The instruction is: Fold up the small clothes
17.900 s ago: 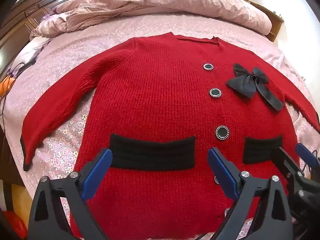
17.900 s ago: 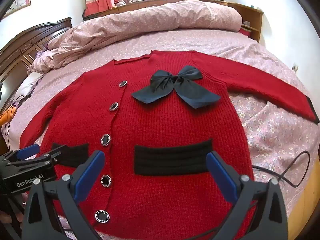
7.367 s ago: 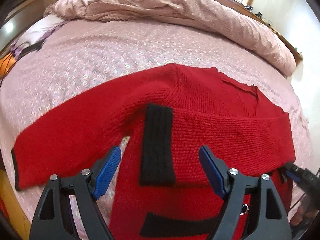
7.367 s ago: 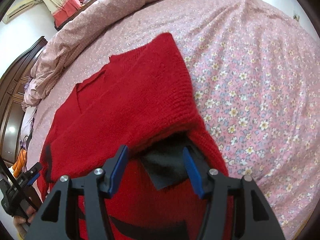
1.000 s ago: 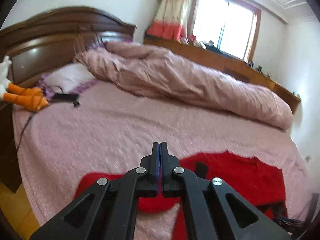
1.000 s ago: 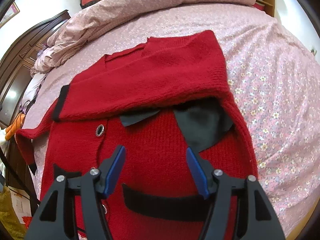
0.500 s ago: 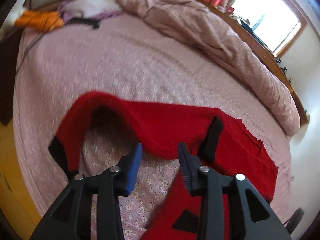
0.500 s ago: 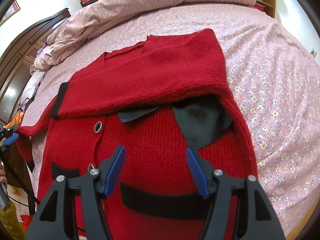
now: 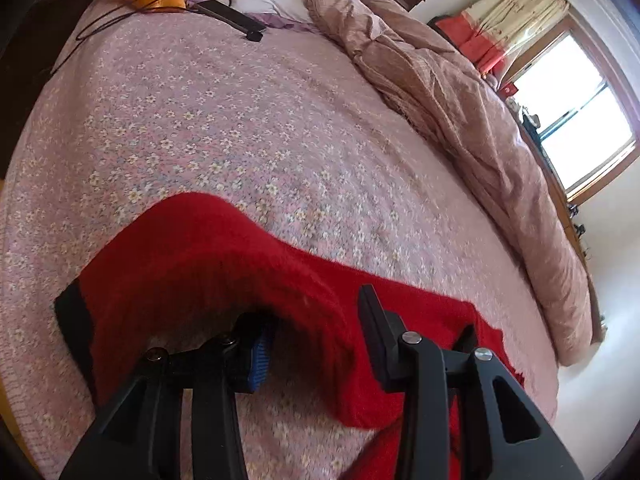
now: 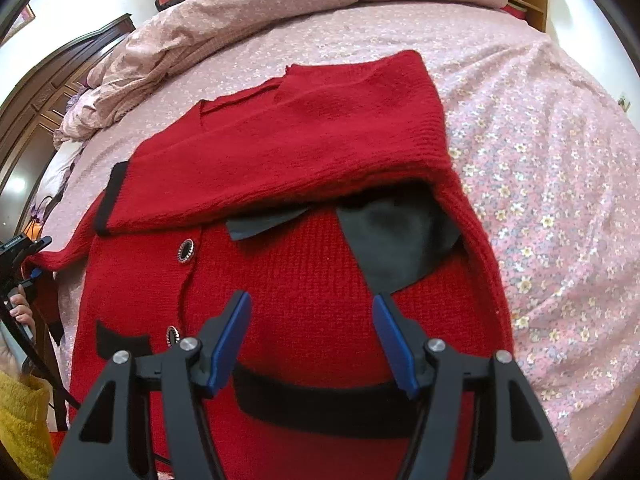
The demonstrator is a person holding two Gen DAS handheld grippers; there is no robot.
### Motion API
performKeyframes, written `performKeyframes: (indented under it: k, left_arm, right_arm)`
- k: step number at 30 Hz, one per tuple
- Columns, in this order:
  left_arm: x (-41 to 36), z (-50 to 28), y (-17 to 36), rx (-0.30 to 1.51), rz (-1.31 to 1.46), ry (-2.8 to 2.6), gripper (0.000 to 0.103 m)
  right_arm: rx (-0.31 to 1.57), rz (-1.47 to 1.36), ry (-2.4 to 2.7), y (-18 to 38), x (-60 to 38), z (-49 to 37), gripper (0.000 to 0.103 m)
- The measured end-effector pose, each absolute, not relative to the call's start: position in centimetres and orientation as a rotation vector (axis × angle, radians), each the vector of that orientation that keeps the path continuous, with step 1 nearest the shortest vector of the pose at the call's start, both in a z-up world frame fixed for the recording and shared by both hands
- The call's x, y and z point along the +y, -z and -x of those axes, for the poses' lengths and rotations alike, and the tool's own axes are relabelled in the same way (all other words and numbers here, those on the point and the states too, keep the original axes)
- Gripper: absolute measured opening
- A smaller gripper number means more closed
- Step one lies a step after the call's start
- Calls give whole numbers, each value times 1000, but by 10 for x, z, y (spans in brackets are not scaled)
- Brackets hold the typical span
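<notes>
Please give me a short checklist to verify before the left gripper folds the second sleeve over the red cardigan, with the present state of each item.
1. First sleeve lies folded across the cardigan chest: ok.
2. Second sleeve is between the left gripper jaws, which are closing: ok.
3. Pads pinch the knit firmly: cannot tell, the red fabric hides one pad.
4. Right gripper is open, holds nothing and hovers over the cardigan front: ok.
5. Black bow lies flat under the folded sleeve: not ok, its tails stick out below the sleeve edge.
6. Black cuff of the second sleeve hangs free, not trapped: ok.
</notes>
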State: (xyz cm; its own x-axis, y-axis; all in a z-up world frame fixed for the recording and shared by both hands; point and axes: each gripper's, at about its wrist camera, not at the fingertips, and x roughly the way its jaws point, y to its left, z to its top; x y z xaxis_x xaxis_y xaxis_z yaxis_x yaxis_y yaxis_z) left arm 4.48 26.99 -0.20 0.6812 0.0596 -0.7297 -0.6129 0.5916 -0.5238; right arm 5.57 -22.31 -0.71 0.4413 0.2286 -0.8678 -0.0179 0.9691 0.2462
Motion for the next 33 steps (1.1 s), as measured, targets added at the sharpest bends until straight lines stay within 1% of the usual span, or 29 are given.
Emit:
performKeyframes:
  k: [3, 9, 13, 17, 21, 26, 33]
  left_arm:
    - [274, -48, 0, 703, 844, -400, 5]
    - [264, -44, -29, 638, 732, -327, 2]
    - [249, -46, -63, 566, 672, -263, 2]
    - [217, -57, -99, 507, 560, -165, 2]
    - [174, -73, -118, 500, 450, -47, 2]
    - [118, -99, -113, 555, 419, 93, 2]
    - [52, -128, -67, 720, 378, 197, 3]
  right_arm:
    - [1108, -215, -152, 7, -224, -56, 67]
    - [1099, -226, -155, 7, -224, -55, 67]
    - [1090, -227, -163, 5, -224, -52, 67]
    - [1074, -233, -165, 1, -225, -49, 67]
    - [1063, -244, -164, -2, -228, -47, 67]
    - [1052, -260, -158, -4, -234, -43, 67]
    - [1034, -281, -135, -7, -248, -36, 67]
